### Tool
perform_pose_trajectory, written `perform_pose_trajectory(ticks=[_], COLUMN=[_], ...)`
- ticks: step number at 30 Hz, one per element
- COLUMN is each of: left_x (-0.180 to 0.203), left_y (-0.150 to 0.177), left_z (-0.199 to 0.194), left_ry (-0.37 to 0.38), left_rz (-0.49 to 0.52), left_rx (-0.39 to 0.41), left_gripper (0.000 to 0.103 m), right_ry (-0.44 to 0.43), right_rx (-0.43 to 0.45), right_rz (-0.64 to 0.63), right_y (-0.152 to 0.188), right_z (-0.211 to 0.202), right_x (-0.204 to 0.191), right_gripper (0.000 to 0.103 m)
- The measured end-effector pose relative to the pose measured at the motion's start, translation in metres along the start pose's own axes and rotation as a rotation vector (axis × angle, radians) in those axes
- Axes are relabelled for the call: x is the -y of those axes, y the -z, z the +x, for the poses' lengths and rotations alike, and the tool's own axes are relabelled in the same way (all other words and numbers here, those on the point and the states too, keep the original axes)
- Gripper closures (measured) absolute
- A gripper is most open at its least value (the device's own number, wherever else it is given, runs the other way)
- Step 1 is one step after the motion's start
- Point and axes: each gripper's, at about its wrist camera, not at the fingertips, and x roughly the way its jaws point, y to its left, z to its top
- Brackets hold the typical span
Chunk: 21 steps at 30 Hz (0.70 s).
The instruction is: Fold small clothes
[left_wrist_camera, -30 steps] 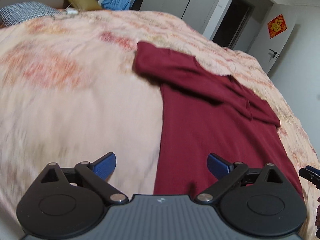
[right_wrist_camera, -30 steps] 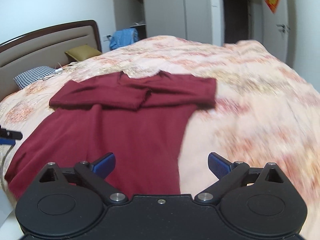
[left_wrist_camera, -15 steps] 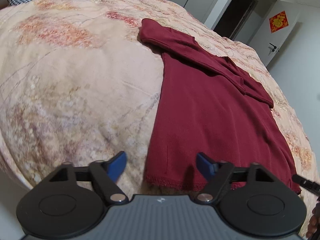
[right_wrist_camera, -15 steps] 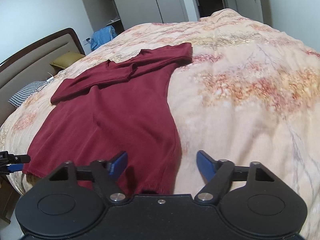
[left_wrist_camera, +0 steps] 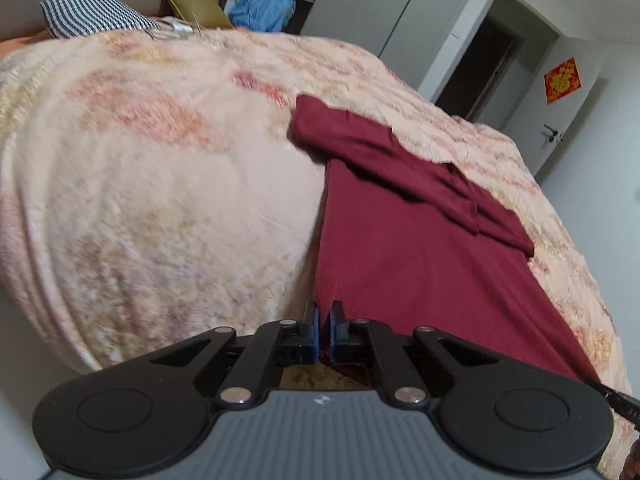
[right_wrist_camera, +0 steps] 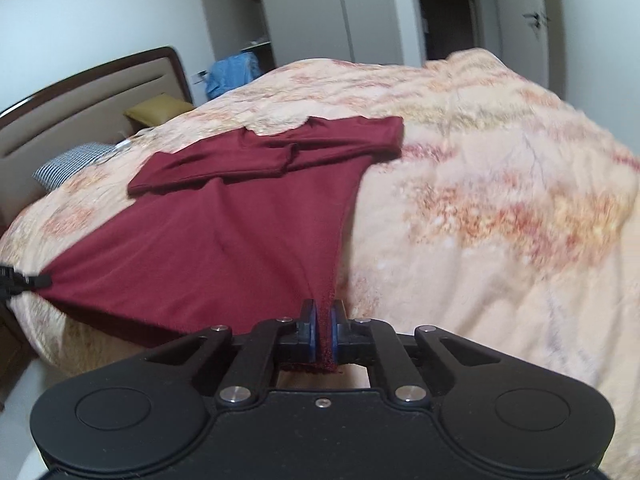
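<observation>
A dark red long-sleeved shirt (left_wrist_camera: 404,248) lies flat on the bed with both sleeves folded across its chest. My left gripper (left_wrist_camera: 324,312) is shut on the shirt's near left hem corner, with red cloth pinched between the blue pads. In the right wrist view the same shirt (right_wrist_camera: 224,232) spreads leftward, and my right gripper (right_wrist_camera: 324,312) is shut on its near right hem corner. The hem is pulled taut between the two corners and lifted slightly off the blanket. The left gripper's tip (right_wrist_camera: 28,280) shows at the shirt's other corner.
The bed is covered by a peach floral blanket (left_wrist_camera: 160,184). At the headboard (right_wrist_camera: 80,96) lie a checked pillow (left_wrist_camera: 88,16), an olive cushion (left_wrist_camera: 192,8) and a blue garment (left_wrist_camera: 264,10). Wardrobes and a dark doorway (left_wrist_camera: 488,68) stand beyond the bed's far side.
Both grippers went from wide open to shut, each pinching a hem corner of the shirt. The hem now lifts off the blanket and the cloth is drawn tight.
</observation>
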Motion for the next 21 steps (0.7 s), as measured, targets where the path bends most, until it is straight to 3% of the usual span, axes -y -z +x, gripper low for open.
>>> perform_pose_trajectory(ticks=[6, 11, 16, 19, 21], left_x=[-0.006, -0.022, -0.022, -0.023, -0.024], left_y=[0.019, 0.041, 0.042, 0.043, 0.042], left_z=[-0.029, -0.014, -0.007, -0.007, -0.007], left_ry=[0.002, -0.004, -0.001, 0.001, -0.006], left_rz=[-0.036, -0.110, -0.105, -0.104, -0.109], left_rx=[0.005, -0.051, -0.066, -0.073, -0.078], left_gripper=[0.099, 0.099, 0.098, 0.095, 0.089], right_ry=[0.015, 0.037, 0.046, 0.058, 0.069], right_rx=[-0.028, -0.070, -0.073, -0.078, -0.069], right_rz=[-0.101, -0.137, -0.200, -0.240, -0.264], right_y=[0.008, 0.025, 0.029, 0.032, 0.034], right_z=[-0.026, -0.023, -0.014, -0.012, -0.013], right_x=[-0.011, -0.012, -0.020, -0.023, -0.025], right_gripper=[0.098, 0.098, 0.093, 0.082, 0.066])
